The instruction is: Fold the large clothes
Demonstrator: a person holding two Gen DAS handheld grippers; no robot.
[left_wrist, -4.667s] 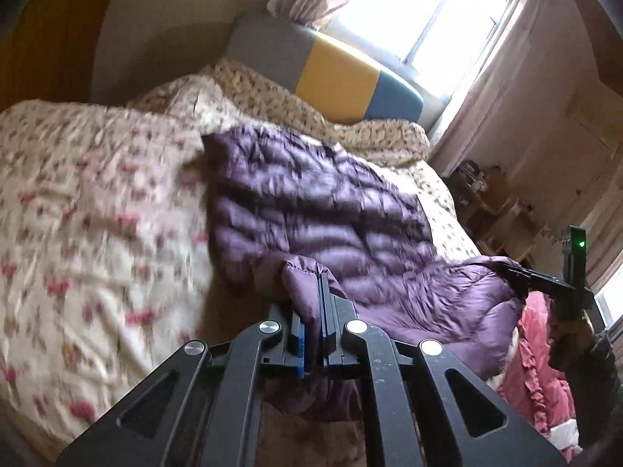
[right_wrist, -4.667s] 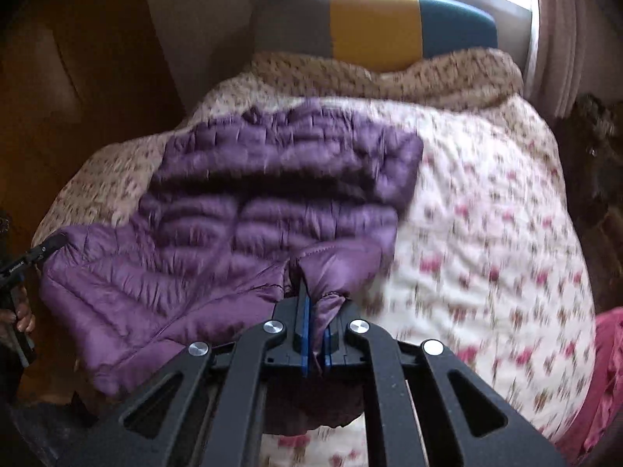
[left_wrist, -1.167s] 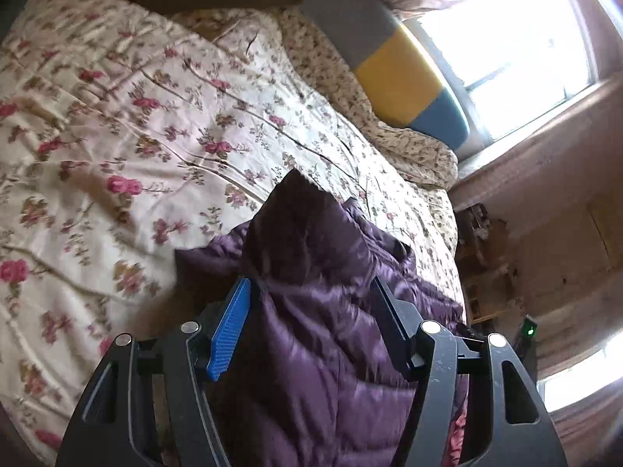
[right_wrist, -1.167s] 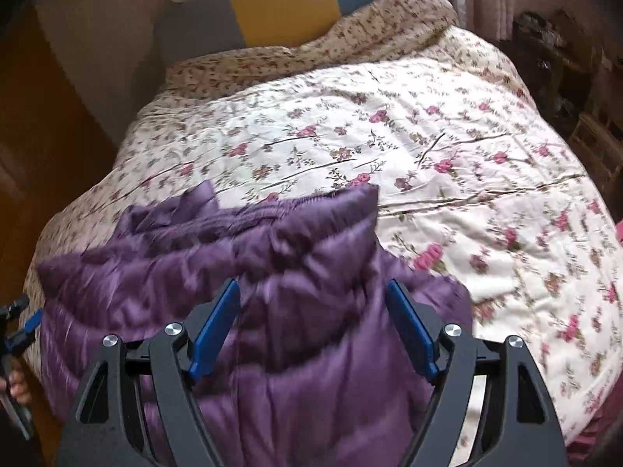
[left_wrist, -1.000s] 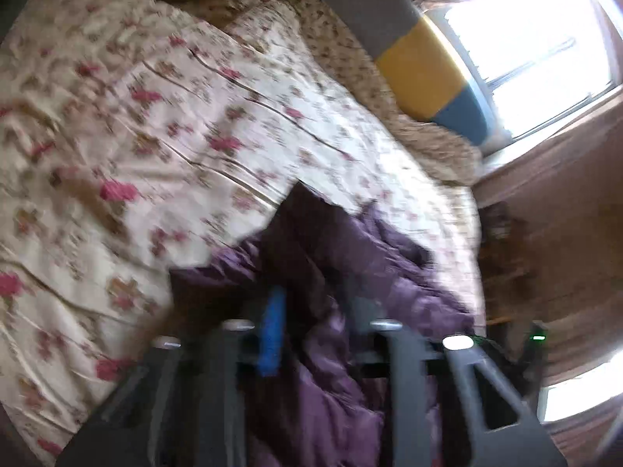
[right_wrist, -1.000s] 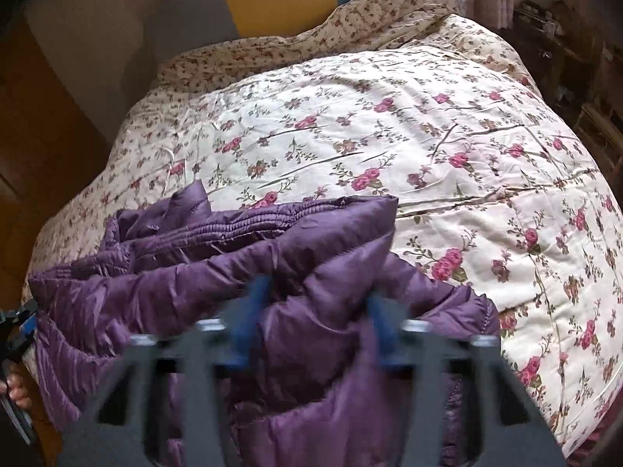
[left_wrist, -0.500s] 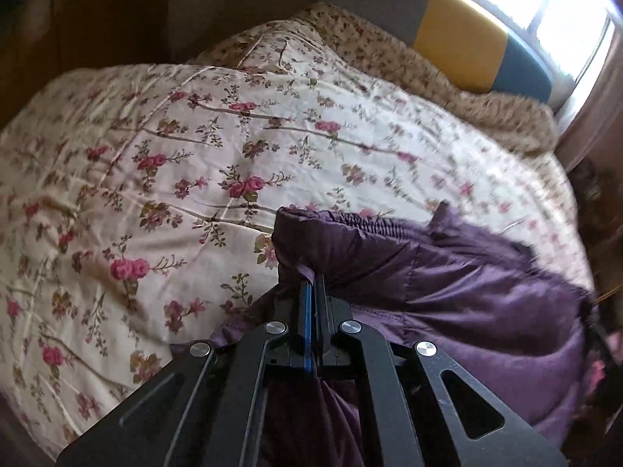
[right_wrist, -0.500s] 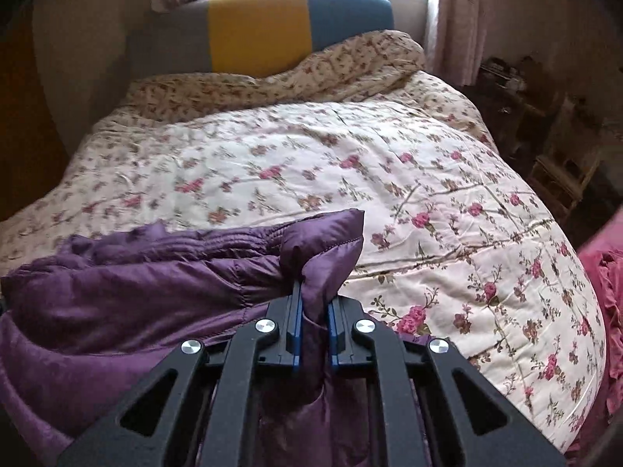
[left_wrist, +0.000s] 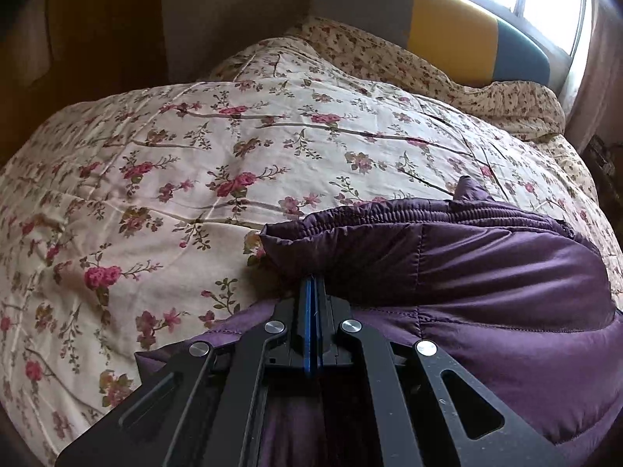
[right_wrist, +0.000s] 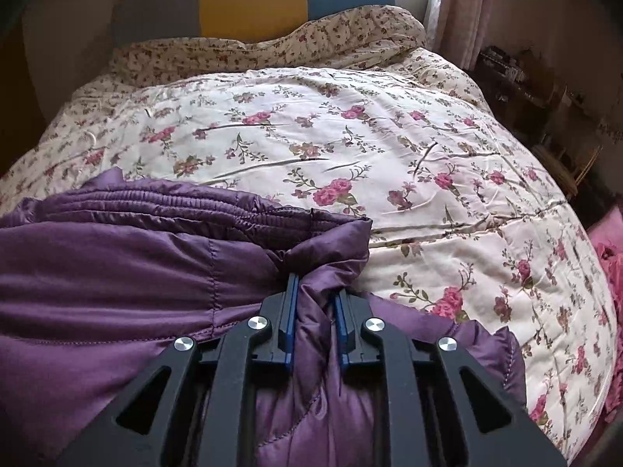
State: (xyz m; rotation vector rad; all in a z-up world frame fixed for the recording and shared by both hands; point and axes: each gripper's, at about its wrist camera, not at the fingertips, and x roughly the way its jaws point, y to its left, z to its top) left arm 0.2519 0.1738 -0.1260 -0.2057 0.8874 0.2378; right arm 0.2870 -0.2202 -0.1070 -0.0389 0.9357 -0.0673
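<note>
Item: purple jacket [left_wrist: 486, 272], bunched on the bed [left_wrist: 194, 155]'s near edge. Your left gripper [left_wrist: 311, 292] and right gripper [right_wrist: 313, 299] pinch its corners, right jaws just loosened. Risk: slick padding slips out, fold collapses.

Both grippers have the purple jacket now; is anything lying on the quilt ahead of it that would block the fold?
Nothing visible does. The left gripper and right gripper each pinch the purple jacket, and the floral quilt beyond its edge shows only bare fabric up to the pillow.
</note>
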